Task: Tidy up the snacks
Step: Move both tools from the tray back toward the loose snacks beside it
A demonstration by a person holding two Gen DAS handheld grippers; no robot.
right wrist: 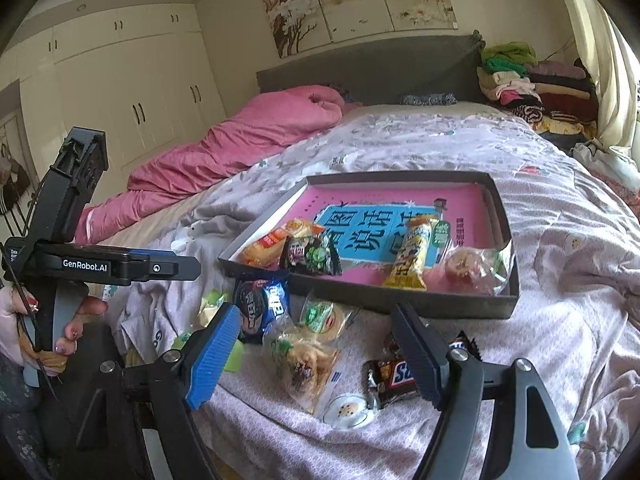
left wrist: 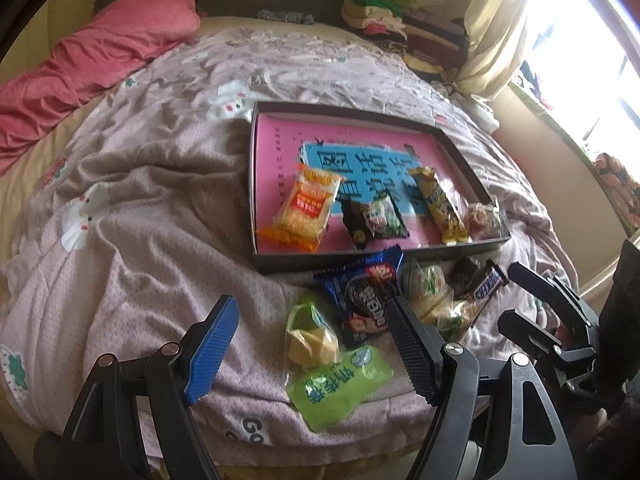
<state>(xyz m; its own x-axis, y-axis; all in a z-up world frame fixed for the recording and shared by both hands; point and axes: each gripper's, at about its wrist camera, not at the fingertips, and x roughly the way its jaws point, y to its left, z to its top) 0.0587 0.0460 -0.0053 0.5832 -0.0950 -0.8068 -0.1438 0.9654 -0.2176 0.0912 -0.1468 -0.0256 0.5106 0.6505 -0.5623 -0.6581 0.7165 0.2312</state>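
A shallow dark box [left wrist: 256, 184] with a pink and blue lining lies on the bed; it also shows in the right wrist view [right wrist: 472, 304]. Inside lie an orange cracker pack [left wrist: 306, 208], a dark green packet [left wrist: 376, 218], a yellow bar [left wrist: 440, 204] and a clear-wrapped pastry [left wrist: 482, 218]. Loose snacks lie in front: a blue Oreo pack [left wrist: 366, 300], a lime green packet [left wrist: 340, 388], a yellow pastry [left wrist: 310, 340], clear-wrapped pastries [right wrist: 304, 356] and a Snickers bar [right wrist: 390, 376]. My left gripper [left wrist: 314, 344] is open over the yellow pastry. My right gripper [right wrist: 316, 348] is open over the pastries.
A pink duvet [left wrist: 80, 68] lies along the bed's left side. Folded clothes [right wrist: 520, 84] are piled at the headboard's right. A curtain and window [left wrist: 560, 40] are on the right. White wardrobes [right wrist: 120, 80] stand beyond the bed. The patterned quilt [left wrist: 140, 220] is wrinkled.
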